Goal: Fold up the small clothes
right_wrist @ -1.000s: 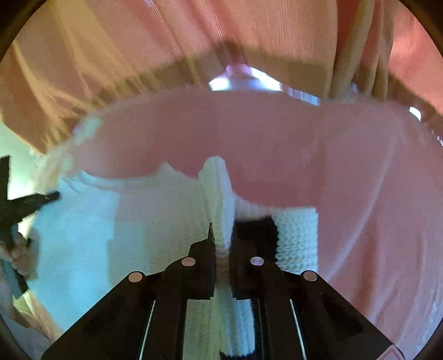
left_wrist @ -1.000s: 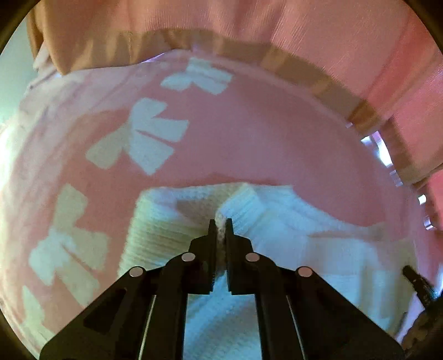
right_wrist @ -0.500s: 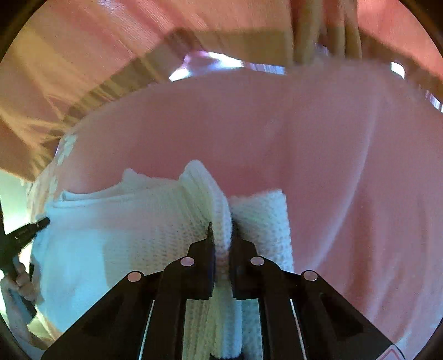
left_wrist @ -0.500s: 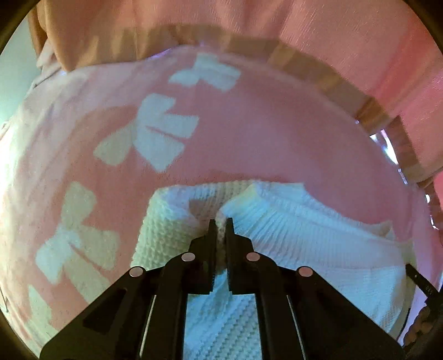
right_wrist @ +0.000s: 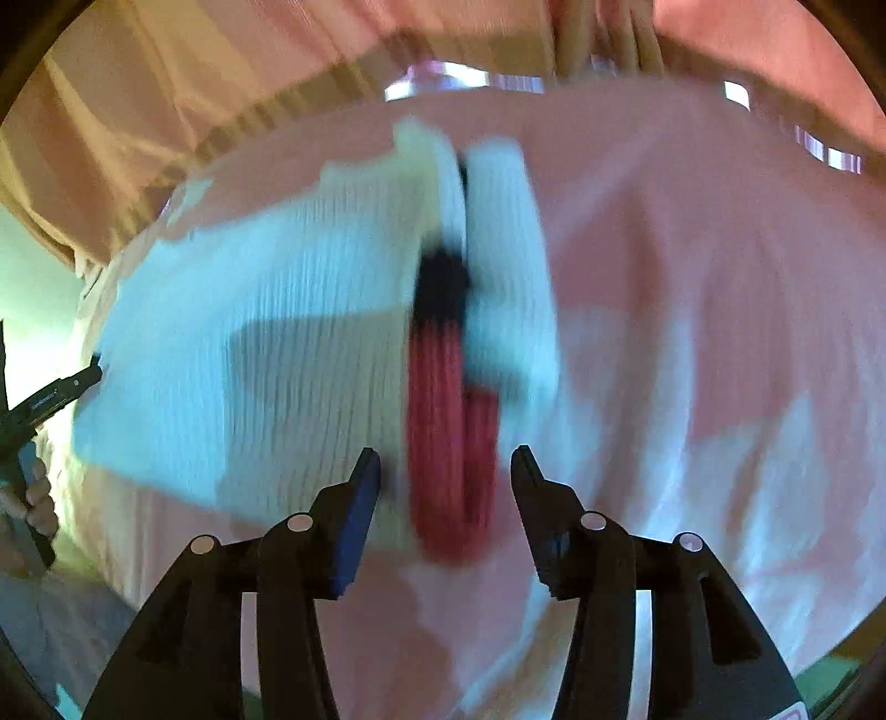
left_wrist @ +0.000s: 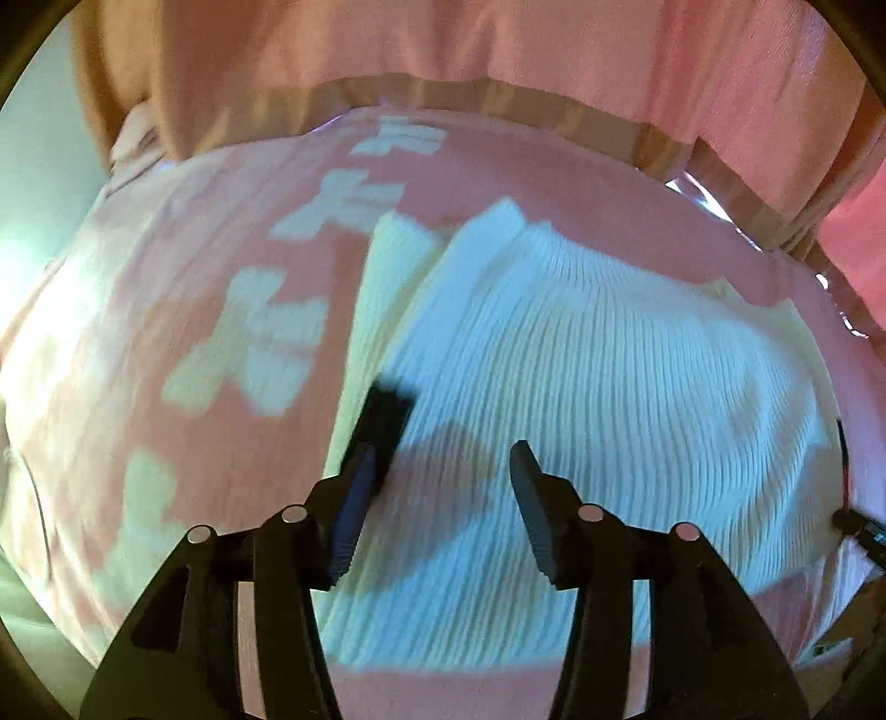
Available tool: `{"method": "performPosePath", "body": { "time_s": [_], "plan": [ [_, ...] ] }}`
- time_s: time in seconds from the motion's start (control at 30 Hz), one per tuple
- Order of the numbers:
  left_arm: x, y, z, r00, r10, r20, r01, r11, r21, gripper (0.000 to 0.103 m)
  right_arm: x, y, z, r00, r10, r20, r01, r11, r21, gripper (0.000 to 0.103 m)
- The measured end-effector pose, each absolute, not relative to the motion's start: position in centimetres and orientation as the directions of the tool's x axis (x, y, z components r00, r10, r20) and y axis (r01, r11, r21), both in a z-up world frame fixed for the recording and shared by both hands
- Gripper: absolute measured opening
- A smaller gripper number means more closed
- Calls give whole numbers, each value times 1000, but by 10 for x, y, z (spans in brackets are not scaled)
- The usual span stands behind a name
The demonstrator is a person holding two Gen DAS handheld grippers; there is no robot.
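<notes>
A white ribbed knit garment [left_wrist: 581, 360] lies spread on the pink cover, blurred by motion. In the left wrist view my left gripper [left_wrist: 443, 448] hovers over its near left part; its jaws are opening and nothing is between the pads. A black strip [left_wrist: 390, 410] of the garment shows by the left finger. In the right wrist view the same white garment [right_wrist: 277, 332] lies to the left, with a red and black band [right_wrist: 448, 432] running toward my right gripper [right_wrist: 443, 451]. The right jaws are opening too, off the cloth.
A pink cover with white bow shapes [left_wrist: 249, 343] lies under the garment. Pink and tan fabric [left_wrist: 498, 50] hangs along the back. The left gripper [right_wrist: 50, 393] and the hand [right_wrist: 27, 498] holding it show at the left edge of the right wrist view.
Both grippers were shut on raised folds of the white knit; now both have let go and drawn back, and the garment lies flat on the cover.
</notes>
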State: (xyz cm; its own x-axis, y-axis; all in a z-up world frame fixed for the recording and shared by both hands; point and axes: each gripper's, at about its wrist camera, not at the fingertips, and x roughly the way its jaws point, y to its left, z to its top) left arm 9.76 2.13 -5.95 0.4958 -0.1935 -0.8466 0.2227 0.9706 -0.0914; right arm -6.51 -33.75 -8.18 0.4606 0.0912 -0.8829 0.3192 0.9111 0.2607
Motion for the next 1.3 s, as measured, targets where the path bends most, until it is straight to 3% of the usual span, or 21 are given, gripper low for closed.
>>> {"method": "performPosePath", "body": {
  "time_s": [0.1,0.17,0.23,0.33,0.4,0.5,0.53,0.7,0.77,0.83,0.9,0.93,1.03,1.1,1.3],
  "plan": [
    [82,25,-61,534,-160,-830,228,973,-40,48,-73,-327,-98,451,127,-883,327,897,296,47],
    [81,26,-64,531,-150,-834,219,975,-36,45,-69,-322,-95,452,103,-886,305,915,263,13],
    [84,25,-66,524,-117,-843,217,976,-1,12,-71,-326,-84,480,92,-872,324,906,274,12],
    [80,31,-62,516,-118,-848,216,976,-5,8,-89,-335,-41,560,22,-829,330,911,247,11],
    [73,31,-67,515,-97,-852,228,973,27,8,-99,-344,-37,550,16,-835,350,903,248,10],
    [67,27,-78,495,-82,-865,243,969,47,8,-91,-346,-89,367,11,-930,382,910,161,12],
    [65,24,-77,509,-64,-858,247,966,74,10,-91,-344,-87,380,-9,-925,390,908,151,13],
    [58,25,-48,563,-96,-821,217,976,34,12,-92,-343,-35,481,-99,-871,423,896,132,21],
    [61,19,-34,596,-115,-795,211,977,16,17,-84,-341,-8,538,-150,-830,412,905,103,28],
    [69,6,-23,618,-137,-774,227,974,9,38,-59,-331,11,582,-107,-806,341,932,123,24],
    [78,-9,-20,625,-149,-766,245,970,11,44,-31,-316,13,584,-53,-810,256,959,122,17],
    [84,-21,-21,629,-145,-764,253,967,24,44,-10,-308,6,567,-41,-823,220,970,104,12],
    [97,-48,-32,626,-111,-772,260,963,72,44,37,-309,-38,461,14,-887,184,977,111,10],
    [105,-58,-42,605,-103,-789,263,962,76,44,53,-321,-71,362,-94,-927,246,969,-2,5],
    [111,-66,-58,586,-72,-807,254,962,99,44,55,-329,-42,472,-73,-879,276,959,68,6]
  ]
}}
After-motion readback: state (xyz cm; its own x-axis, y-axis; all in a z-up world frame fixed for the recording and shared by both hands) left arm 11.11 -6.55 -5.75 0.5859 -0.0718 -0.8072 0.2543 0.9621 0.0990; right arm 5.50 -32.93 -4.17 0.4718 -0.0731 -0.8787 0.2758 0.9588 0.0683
